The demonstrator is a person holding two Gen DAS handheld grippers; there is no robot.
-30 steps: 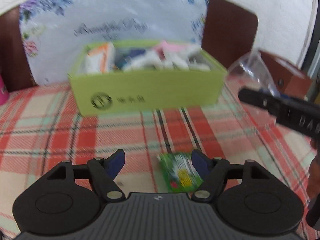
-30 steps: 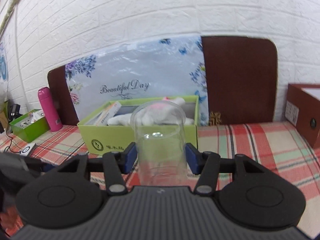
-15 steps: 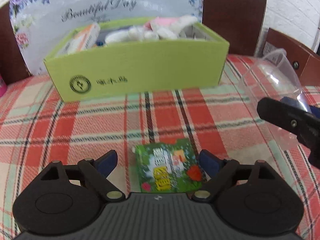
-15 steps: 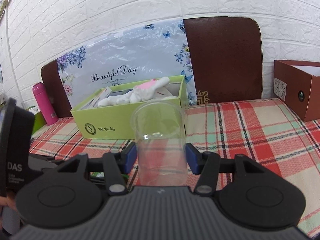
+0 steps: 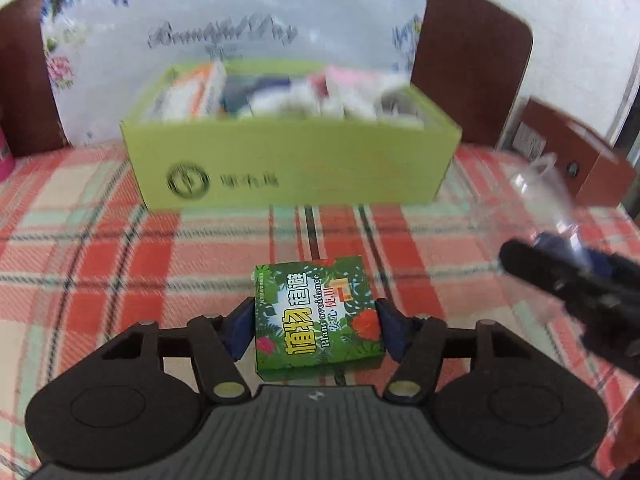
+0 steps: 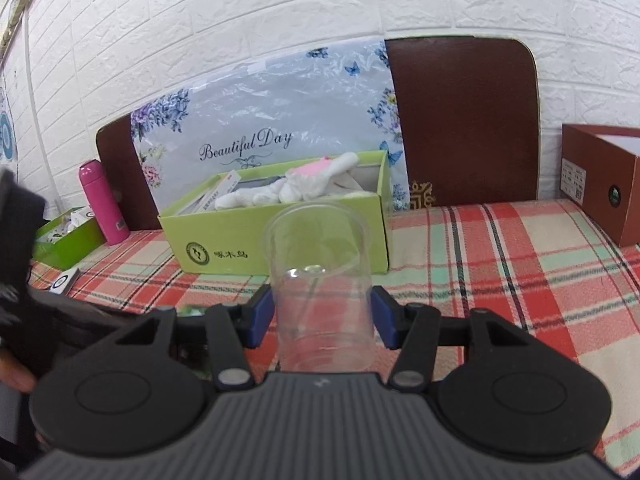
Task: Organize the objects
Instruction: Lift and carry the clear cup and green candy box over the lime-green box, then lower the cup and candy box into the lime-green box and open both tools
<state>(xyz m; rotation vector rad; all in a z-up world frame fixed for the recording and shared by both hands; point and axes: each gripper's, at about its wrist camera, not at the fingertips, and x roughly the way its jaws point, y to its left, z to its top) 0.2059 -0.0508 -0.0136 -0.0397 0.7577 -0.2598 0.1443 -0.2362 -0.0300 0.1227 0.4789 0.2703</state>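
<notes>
My left gripper is shut on a small green box printed with leaves and "Plant avoidance", held just above the plaid tablecloth. My right gripper is shut on a clear plastic cup, held upright. The cup also shows at the right of the left wrist view. An open lime-green box with a white plush toy and other items stands ahead of both grippers, near the wall.
A brown box stands at the far right. A pink bottle and a small green tray are at the far left. A floral "Beautiful Day" board leans against the wall behind the lime box.
My left gripper has closed on the small green box and lifted it slightly. The right gripper still holds the cup and has shifted a little relative to the lime box.
</notes>
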